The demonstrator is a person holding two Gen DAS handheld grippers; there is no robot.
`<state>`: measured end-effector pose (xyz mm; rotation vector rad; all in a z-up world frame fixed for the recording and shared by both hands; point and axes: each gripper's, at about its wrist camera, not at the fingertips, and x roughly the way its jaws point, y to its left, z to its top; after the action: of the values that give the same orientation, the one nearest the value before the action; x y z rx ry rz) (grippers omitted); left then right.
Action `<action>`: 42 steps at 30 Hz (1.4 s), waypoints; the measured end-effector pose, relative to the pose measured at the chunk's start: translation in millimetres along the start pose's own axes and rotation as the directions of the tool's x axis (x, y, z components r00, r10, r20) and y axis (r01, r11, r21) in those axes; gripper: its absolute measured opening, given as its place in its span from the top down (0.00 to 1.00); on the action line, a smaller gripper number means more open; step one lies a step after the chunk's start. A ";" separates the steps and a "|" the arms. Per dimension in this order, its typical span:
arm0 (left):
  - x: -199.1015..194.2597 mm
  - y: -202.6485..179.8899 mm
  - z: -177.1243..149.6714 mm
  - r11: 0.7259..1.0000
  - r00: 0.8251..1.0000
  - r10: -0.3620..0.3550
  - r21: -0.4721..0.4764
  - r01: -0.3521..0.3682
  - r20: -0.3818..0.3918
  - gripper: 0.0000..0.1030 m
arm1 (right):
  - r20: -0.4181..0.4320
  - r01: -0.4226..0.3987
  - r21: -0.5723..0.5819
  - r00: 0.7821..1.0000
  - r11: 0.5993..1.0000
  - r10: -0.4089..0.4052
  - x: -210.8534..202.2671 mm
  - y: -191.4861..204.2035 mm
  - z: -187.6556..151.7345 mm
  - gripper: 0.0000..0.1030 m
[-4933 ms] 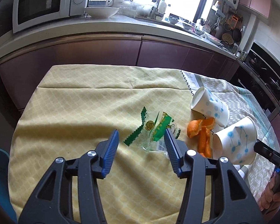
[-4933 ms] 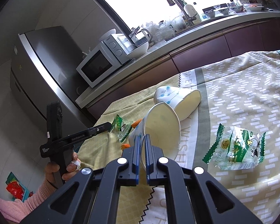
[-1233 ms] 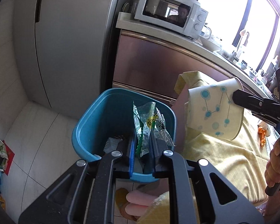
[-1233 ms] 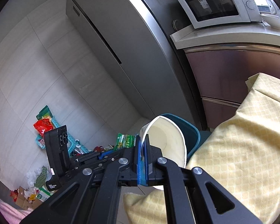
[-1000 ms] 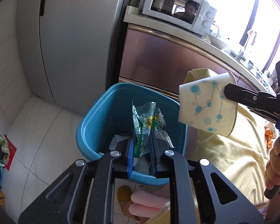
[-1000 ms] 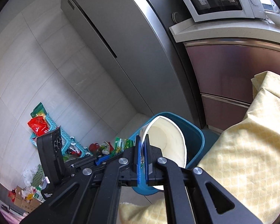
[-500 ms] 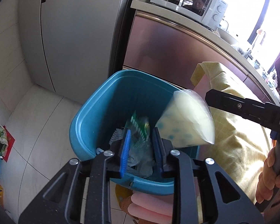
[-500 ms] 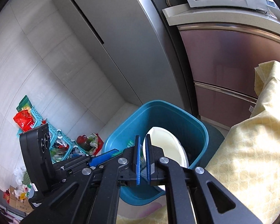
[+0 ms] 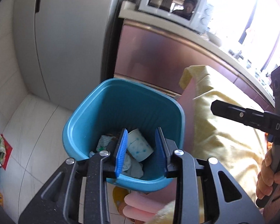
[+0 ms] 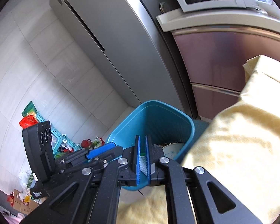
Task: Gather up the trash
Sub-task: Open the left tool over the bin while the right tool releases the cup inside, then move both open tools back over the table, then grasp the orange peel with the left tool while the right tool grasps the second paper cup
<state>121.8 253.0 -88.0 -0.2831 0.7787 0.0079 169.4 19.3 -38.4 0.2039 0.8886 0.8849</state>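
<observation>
Paper cup (image 9: 139,146) (dotted) lies in blue bin (image 9: 106,100)

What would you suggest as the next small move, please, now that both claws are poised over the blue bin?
Probably lift both claws clear and head back toward the yellow tablecloth. The paper cup already lies inside the blue bin among other scraps. The left claw is opening with nothing gripped, and the right claw is nearly shut and empty.
</observation>
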 end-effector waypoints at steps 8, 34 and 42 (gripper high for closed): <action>-26.9 -60.5 1.5 0.985 0.991 -0.123 0.132 0.114 0.056 0.61 | 0.108 0.041 0.006 0.993 0.999 -0.041 -74.8 -23.0 -19.9 0.87; 11.2 -334.6 -60.9 0.742 0.879 -0.424 0.474 0.475 -0.217 0.53 | 0.311 0.325 0.451 0.816 0.831 -0.488 -294.2 -179.5 -139.1 0.66; 31.4 -373.4 -62.5 0.718 0.870 -0.412 0.491 0.493 -0.272 0.53 | 0.317 0.315 0.515 0.794 0.797 -0.519 -307.1 -210.2 -145.5 0.62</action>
<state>142.5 -125.2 -59.0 0.0854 0.8033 -0.7101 87.6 -371.5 -54.4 0.5532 0.6459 0.1721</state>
